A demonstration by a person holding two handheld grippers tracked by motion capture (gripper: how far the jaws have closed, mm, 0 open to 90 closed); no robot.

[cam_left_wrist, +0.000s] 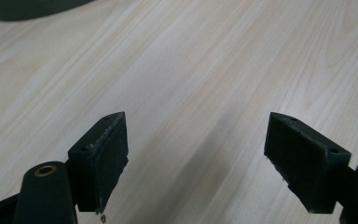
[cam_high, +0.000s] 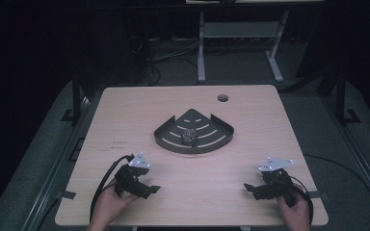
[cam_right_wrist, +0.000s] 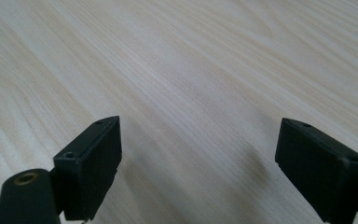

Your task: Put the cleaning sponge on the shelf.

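A dark fan-shaped tray (cam_high: 166,134) with slots lies in the middle of the light wooden table (cam_high: 125,115). A small dark speckled lump (cam_high: 190,136) rests inside it. My left gripper (cam_high: 151,189) sits low over the table's front left, pointing right, jaws open and empty. In the left gripper view its pads (cam_left_wrist: 114,154) stand wide apart over bare wood, with the tray's edge (cam_left_wrist: 23,9) at the top left. My right gripper (cam_high: 247,188) rests at the front right, pointing left, open and empty. Its pads (cam_right_wrist: 98,163) frame bare wood in the right gripper view.
A round cable hole (cam_high: 222,98) sits near the table's far edge. Beyond the table stand a white desk frame (cam_high: 241,43) and cables on a dark floor. Black cables (cam_high: 103,180) trail from both grippers toward the front edge.
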